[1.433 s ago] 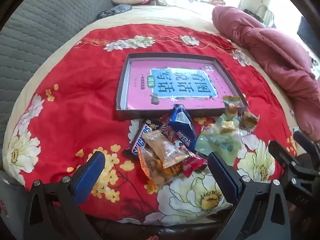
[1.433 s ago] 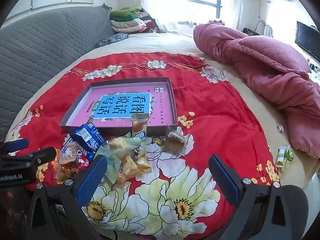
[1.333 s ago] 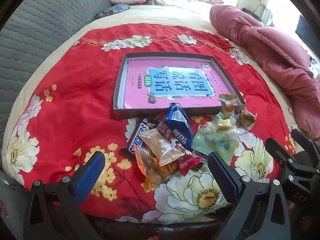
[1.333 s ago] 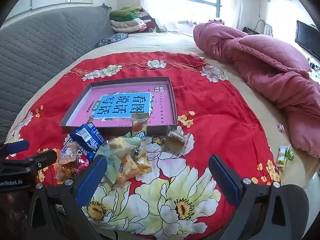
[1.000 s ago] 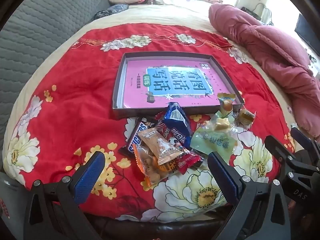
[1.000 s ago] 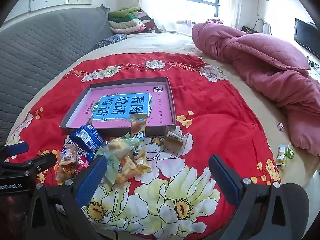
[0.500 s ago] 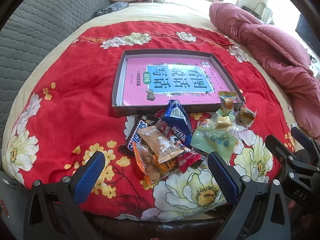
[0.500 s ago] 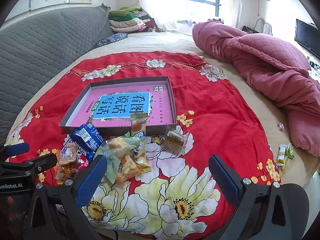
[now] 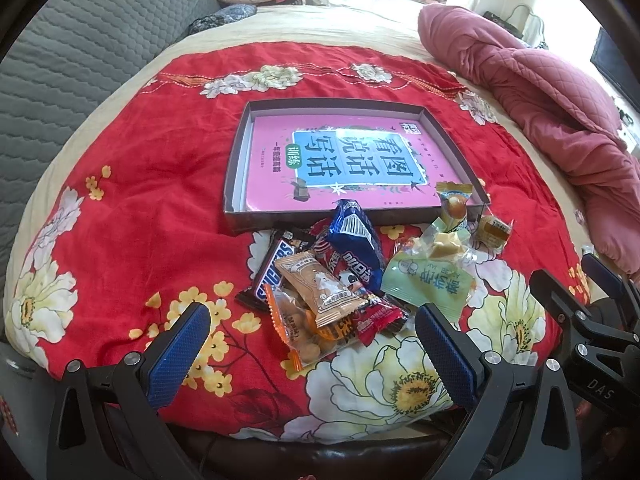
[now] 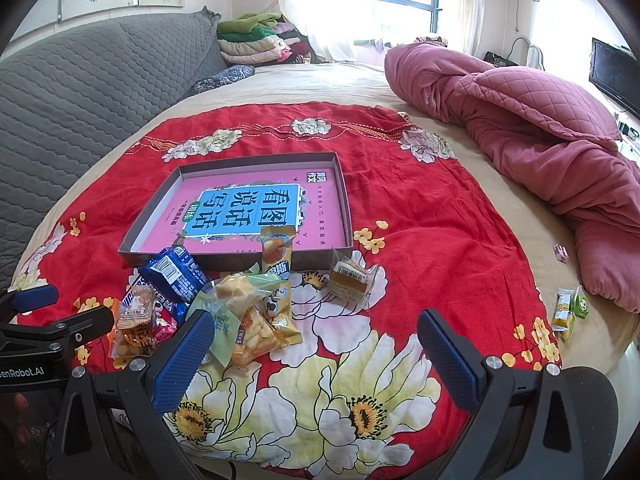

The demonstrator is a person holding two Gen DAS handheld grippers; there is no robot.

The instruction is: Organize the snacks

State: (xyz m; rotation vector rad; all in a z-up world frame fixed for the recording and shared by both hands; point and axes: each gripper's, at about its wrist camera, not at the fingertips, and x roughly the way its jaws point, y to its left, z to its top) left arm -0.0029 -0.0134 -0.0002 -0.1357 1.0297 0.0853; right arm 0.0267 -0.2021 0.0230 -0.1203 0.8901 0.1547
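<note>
Currently both of my grippers hang above the near edge of the red floral bedspread (image 9: pixel 132 216), neither touching anything. My left gripper (image 9: pixel 312 344) has its blue-padded jaws spread wide with nothing between them; the heap of snacks lies on the cloth just ahead of the gap. My right gripper (image 10: pixel 316 344) is likewise fully spread and empty, over a large white-and-yellow printed flower.

Snack heap, left wrist view: a dark Snickers bar (image 9: pixel 270 270) at the left, a tan rectangular biscuit packet (image 9: pixel 320 284) lying over a clear orange-edged bag of round crackers (image 9: pixel 308 336), a small red wrapper (image 9: pixel 380 318) beside those, a dark blue foil packet (image 9: pixel 356 244) leaning against the tray wall, and a pale green flat pouch (image 9: pixel 426 284) to the right. A narrow yellow-topped sachet (image 9: pixel 454 206) stands against the tray's near right corner; a clear-wrapped brown cake (image 9: pixel 494 230) sits just right of it, apart from the heap.

Behind the heap is the shallow grey cardboard tray (image 9: pixel 236 184), lined with a pink sheet printed with a blue panel of characters. No snack lies inside it.

Right wrist view: two small yellow and green packets (image 10: pixel 568 308) lie well apart on the beige sheet near the crumpled pink quilt (image 10: pixel 540 128).
</note>
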